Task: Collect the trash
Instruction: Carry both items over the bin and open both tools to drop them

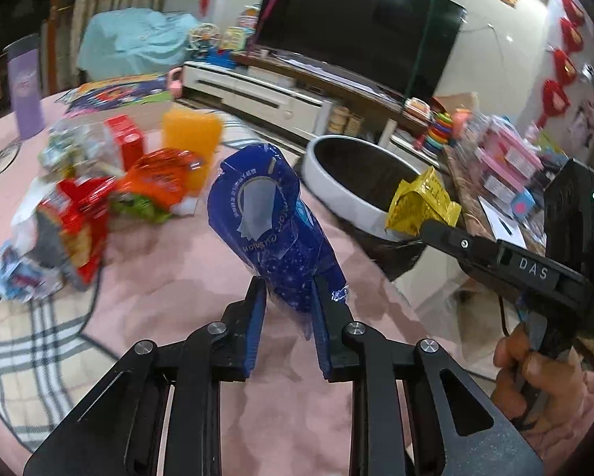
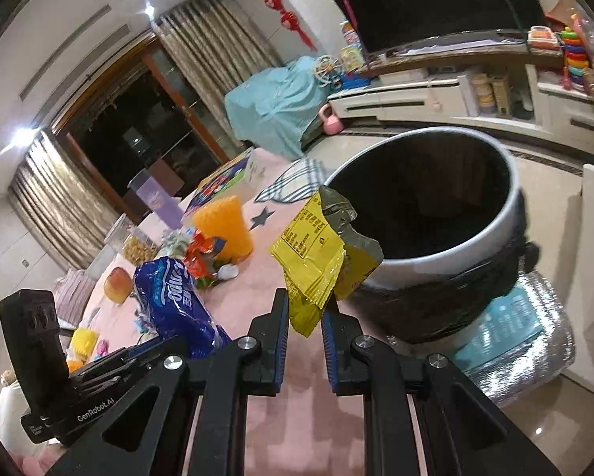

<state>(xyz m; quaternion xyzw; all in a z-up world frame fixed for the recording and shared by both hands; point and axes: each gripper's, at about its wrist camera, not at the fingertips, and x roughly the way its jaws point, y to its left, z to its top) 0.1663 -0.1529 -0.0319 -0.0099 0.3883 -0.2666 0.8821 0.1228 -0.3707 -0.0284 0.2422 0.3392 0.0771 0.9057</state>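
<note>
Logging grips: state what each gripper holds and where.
Left gripper pinches the blue wrapper by its lower end; right gripper the yellow packet, likewise.

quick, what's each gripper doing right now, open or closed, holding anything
Left gripper: closed on the blue wrapper, held above the table.
Right gripper: closed on the yellow wrapper, next to the trash bin.
</note>
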